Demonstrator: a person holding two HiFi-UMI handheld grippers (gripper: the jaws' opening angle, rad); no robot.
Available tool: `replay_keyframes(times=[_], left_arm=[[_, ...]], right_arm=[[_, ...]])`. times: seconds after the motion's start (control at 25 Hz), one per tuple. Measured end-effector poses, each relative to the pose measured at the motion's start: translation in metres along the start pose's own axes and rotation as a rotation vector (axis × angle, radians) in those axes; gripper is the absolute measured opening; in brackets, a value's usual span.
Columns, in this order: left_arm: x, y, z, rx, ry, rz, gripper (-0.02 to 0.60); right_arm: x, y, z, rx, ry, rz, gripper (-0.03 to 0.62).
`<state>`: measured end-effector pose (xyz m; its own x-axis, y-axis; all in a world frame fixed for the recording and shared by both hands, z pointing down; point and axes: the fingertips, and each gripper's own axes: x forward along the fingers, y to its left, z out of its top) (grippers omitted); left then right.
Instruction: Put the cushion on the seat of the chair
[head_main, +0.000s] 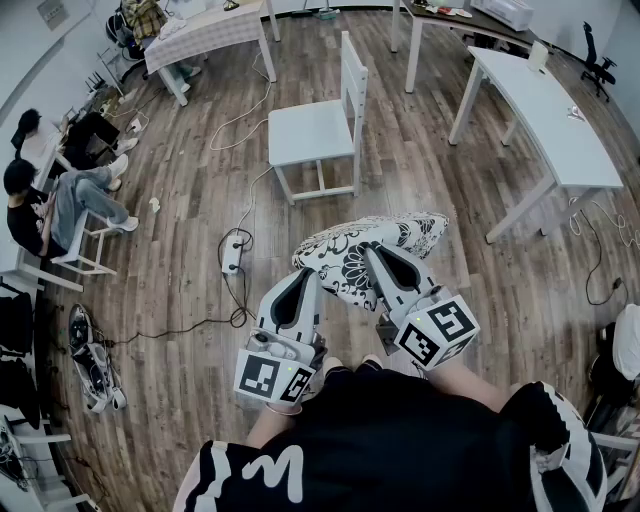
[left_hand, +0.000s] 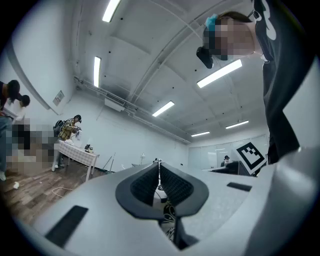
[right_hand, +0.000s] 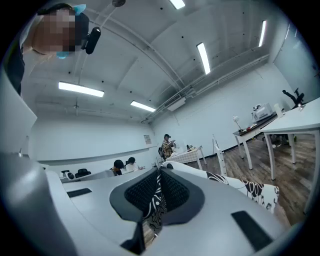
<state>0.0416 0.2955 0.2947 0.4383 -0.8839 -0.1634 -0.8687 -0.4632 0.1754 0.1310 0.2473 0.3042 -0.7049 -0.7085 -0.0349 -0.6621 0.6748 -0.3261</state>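
- Nearest: left gripper, pinched nearly shut on a thin fold of the cushion; patterned cloth caught low between its pads in the left gripper view.
- Just beside it: right gripper, likewise closed tight on the cloth; a strip of black-and-white fabric squeezed between its pads in the right gripper view.
- Held in the air in front of the person, above the wooden floor; gripped by both grippers along its near edge; resting on nothing.
- Long axis running left to right across the person's front; right end a little farther off than the left; broad patterned face turned upward, close to flat.
- Farther on: white chair, well apart from the cushion; seat bare; backrest on the right-hand side in the head view.
- Judged progress: gripped and off the ground, so the lift is done; left to do: carry forward to the chair, lower flat onto the seat, release with both grippers.
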Motion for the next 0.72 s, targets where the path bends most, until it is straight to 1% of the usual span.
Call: replay_keyframes(times=[0.12, 0.24, 0.44, 0.72], left_arm=[[0.0, -0.003, 0.003, 0.012, -0.01, -0.004, 0.014], [-0.003, -0.006, 0.005, 0.021, -0.019, -0.005, 0.014], [-0.007, -0.003, 0.005, 0.011, -0.022, -0.001, 0.014], [-0.014, 0.002, 0.003, 0.007, -0.027, -0.012, 0.014]], right_arm=[[-0.001, 0.002, 0.001, -0.027, -0.002, -0.001, 0.035], [-0.004, 0.002, -0.001, -0.018, -0.003, 0.001, 0.035], [-0.003, 0.004, -0.002, -0.011, -0.001, -0.002, 0.035], [-0.003, 0.011, -0.007, -0.053, -0.002, -0.023, 0.035]])
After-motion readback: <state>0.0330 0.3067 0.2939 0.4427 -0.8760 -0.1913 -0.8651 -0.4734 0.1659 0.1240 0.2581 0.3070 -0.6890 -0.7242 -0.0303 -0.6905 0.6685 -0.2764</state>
